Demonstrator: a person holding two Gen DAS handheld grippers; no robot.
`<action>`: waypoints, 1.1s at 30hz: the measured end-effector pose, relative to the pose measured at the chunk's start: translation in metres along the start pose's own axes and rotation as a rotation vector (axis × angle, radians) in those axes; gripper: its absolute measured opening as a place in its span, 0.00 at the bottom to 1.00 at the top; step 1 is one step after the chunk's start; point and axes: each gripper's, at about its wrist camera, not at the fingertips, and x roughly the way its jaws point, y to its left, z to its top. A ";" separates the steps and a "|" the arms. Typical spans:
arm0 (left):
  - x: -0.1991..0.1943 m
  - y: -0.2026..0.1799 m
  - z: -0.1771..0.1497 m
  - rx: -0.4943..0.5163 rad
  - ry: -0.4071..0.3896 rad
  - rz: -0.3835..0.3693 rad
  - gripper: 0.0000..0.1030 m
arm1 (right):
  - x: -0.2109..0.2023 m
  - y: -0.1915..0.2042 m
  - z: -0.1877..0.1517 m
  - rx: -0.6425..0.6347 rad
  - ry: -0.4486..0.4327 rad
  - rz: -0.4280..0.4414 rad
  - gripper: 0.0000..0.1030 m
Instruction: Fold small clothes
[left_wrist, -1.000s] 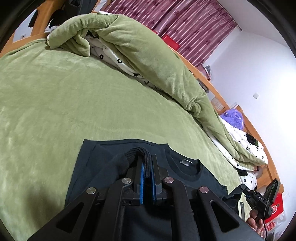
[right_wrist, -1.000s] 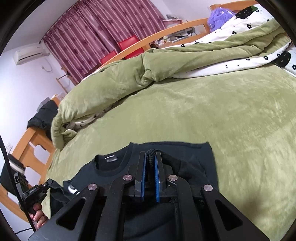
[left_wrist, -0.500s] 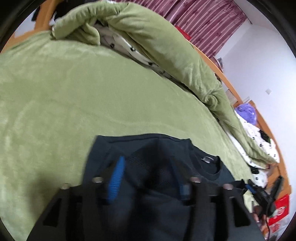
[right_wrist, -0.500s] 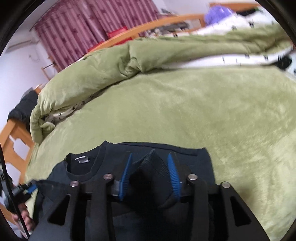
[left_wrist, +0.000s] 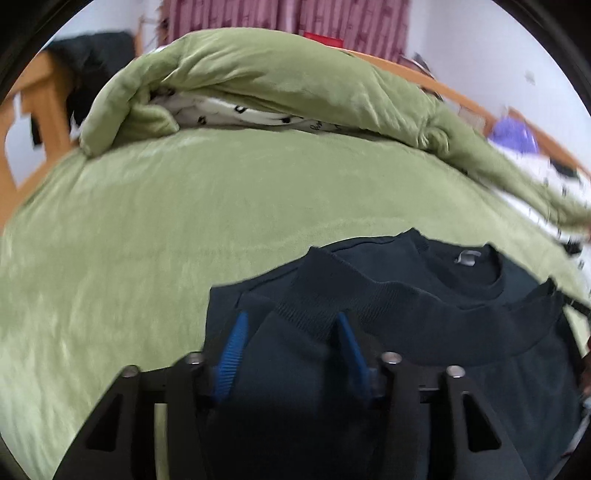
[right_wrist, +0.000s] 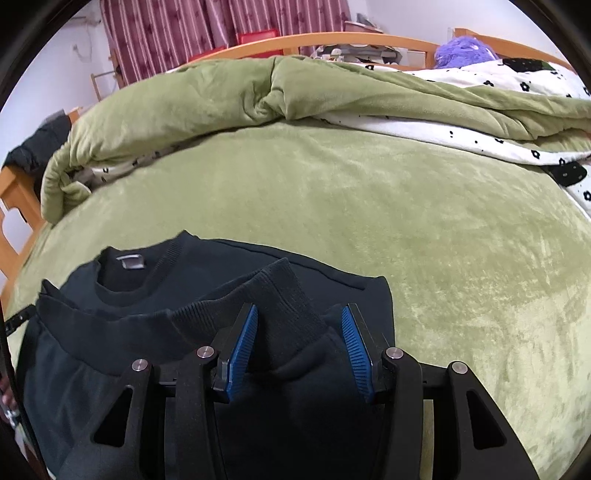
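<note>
Dark navy sweatshirt (right_wrist: 207, 369) spread on the green plush bedspread (right_wrist: 369, 229), near edge of the bed, collar with its grey neck label (right_wrist: 132, 263) pointing toward the rolled duvet. Ribbed hem (right_wrist: 177, 314) brought up and laid across the chest just below the collar, so the body sits doubled in 1 lengthwise fold. Hem kept short of the neckline, probably to leave the collar exposed and the stack square.

Right gripper (right_wrist: 299, 334) spread wide, blue pads (right_wrist: 242, 341) clear of the cloth on both sides; a raised ridge of ribbed hem standing between the jaws, touching neither pad as far as visible. Left gripper (left_wrist: 291, 350) likewise parted, blue pads (left_wrist: 231, 352) apart, a hump of hem lying in the gap; view blurred, so contact there not certain. Both corners of the hem apparently just let go at matching spots, 1 per side, which would keep the folded edge straight rather than skewed.

Peaks left at both release points suggest the fabric needs flattening before any further fold. Fold judged roughly half done: 1 more crosswise or sideways fold likely needed for a compact packet.

Green duvet (left_wrist: 280, 77) with floral white lining bunched along the far side, well apart from the garment, leaving open bedspread for the work. Wooden bed frame (right_wrist: 332, 38) and striped maroon curtain (right_wrist: 184, 33) behind; purple plush toy (right_wrist: 463, 48) at the far right.
</note>
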 end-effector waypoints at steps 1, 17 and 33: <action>0.004 -0.003 0.003 0.023 0.011 0.004 0.36 | 0.003 -0.001 0.001 -0.005 0.004 -0.001 0.46; 0.027 -0.013 0.003 0.136 0.048 0.023 0.36 | 0.019 0.001 0.003 -0.043 0.018 -0.009 0.49; 0.036 -0.018 0.004 0.220 0.057 0.059 0.40 | 0.036 0.007 0.006 -0.112 0.074 -0.056 0.49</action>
